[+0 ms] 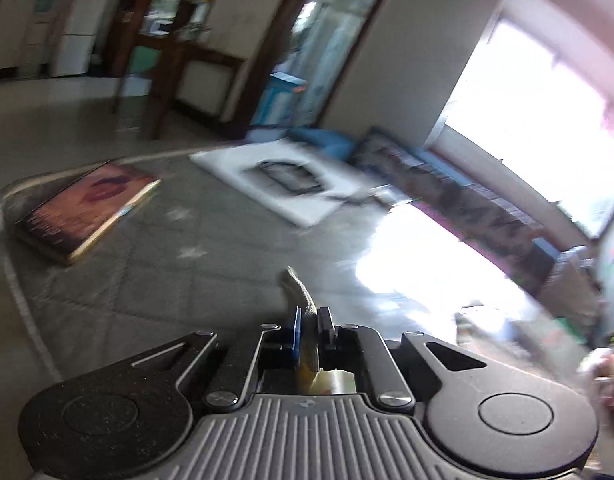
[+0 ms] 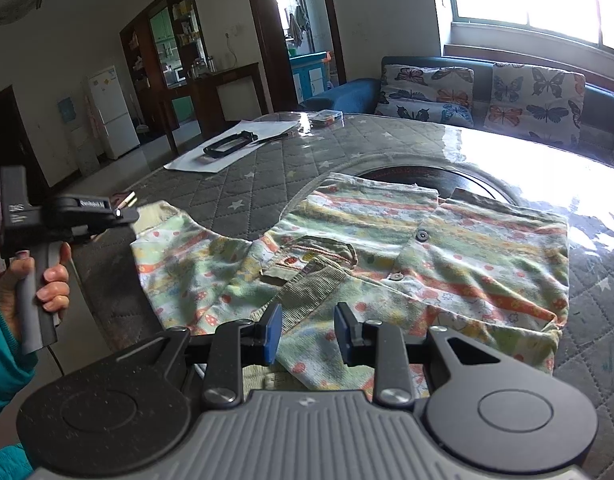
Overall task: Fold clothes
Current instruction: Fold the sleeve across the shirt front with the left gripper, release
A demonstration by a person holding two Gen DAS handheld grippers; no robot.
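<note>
A small patterned shirt (image 2: 387, 248) in green, orange and white, with a corduroy collar and pocket, lies on the quilted table cover (image 2: 235, 192). Its left sleeve (image 2: 167, 240) is lifted to the left. My left gripper (image 1: 309, 326) is shut on the sleeve's cuff (image 1: 297, 286); it also shows in the right wrist view (image 2: 127, 216), held by a hand at the left. My right gripper (image 2: 309, 332) is open and empty, just above the shirt's near edge.
A book (image 1: 83, 216) lies at the table's left end. A white sheet with a black frame-shaped object (image 2: 229, 146) lies at the far side, beside a small clear box (image 2: 326, 117). A sofa with butterfly cushions (image 2: 535, 100) stands behind the table.
</note>
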